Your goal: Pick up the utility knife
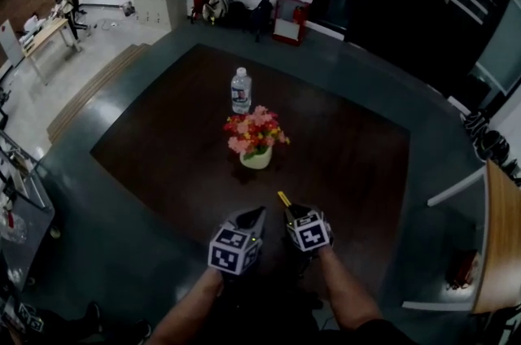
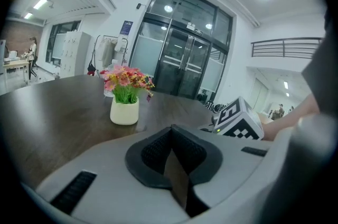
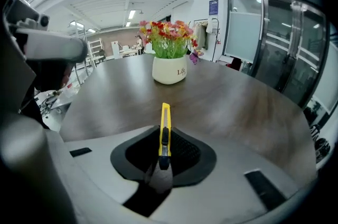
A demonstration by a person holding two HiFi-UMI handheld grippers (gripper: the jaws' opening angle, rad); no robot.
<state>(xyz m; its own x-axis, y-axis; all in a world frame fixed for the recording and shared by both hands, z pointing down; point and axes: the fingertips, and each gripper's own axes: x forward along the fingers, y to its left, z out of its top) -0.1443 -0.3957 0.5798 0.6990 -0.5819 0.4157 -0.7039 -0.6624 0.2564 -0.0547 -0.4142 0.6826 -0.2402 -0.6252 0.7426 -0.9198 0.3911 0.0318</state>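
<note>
Grasp made: right gripper [image 3: 162, 151] fingers clamp the utility knife [image 3: 165, 117] between them. Left gripper [image 2: 171, 151] fingers are closed, empty. Next, I judge, lift it off the table [image 3: 237, 96].

Forearms side by side, left gripper [image 1: 258, 214] holds its jaws together while right gripper [image 1: 291, 213] clamps the utility knife [image 3: 165, 130].

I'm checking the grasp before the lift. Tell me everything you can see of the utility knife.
The utility knife is slim, with a yellow plastic-looking body and a black slider on its upper edge. No blade shows. It stands on edge between the pads of the right gripper, which press its sides; its front end points toward the flower pot, over the dark table. Whether it touches the table is unclear.
</note>
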